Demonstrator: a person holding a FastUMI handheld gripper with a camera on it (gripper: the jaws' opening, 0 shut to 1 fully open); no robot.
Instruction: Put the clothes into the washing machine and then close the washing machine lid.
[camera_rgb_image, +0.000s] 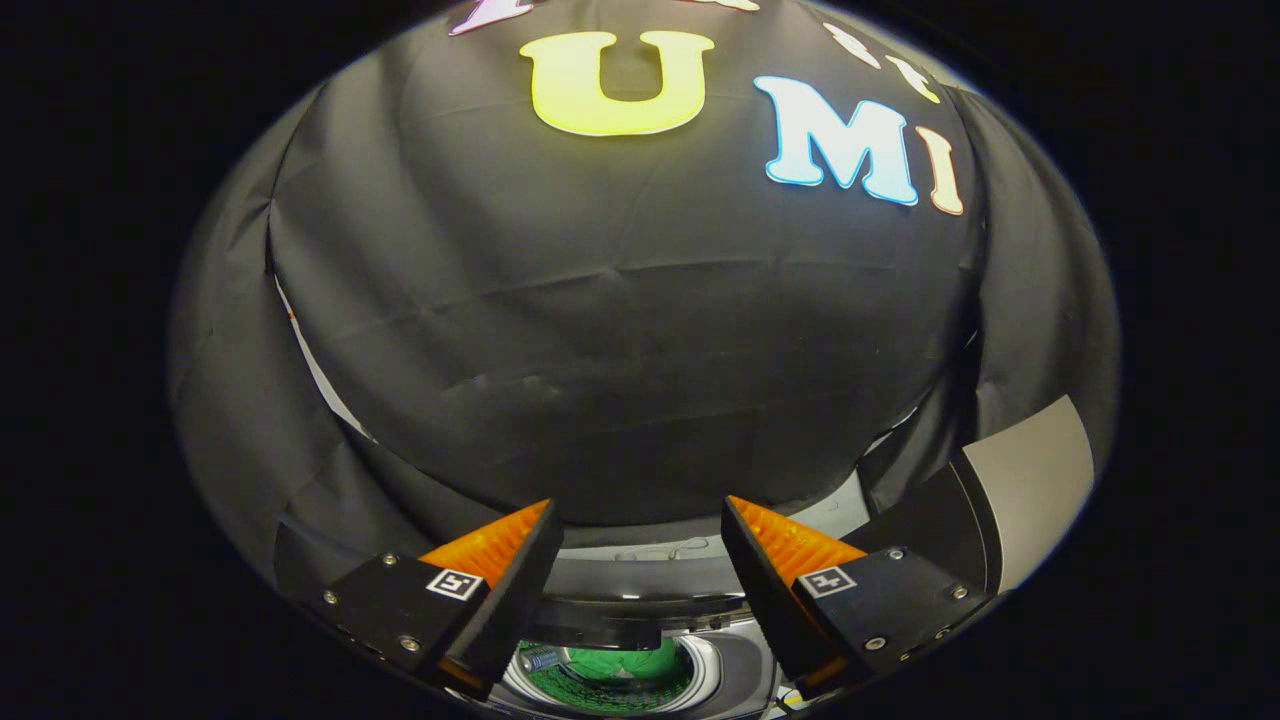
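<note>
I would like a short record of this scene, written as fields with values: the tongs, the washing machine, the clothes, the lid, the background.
tongs: open, fingers wide apart, nothing between them
position: held above the washing machine, pointing at the booth wall
washing machine: top opening lies below and between the fingers
drum: open to view, green item inside; whether it is clothing cannot be told
lid: raised, standing to the right beyond the right finger, not yet closed
background: black cloth wall
</note>
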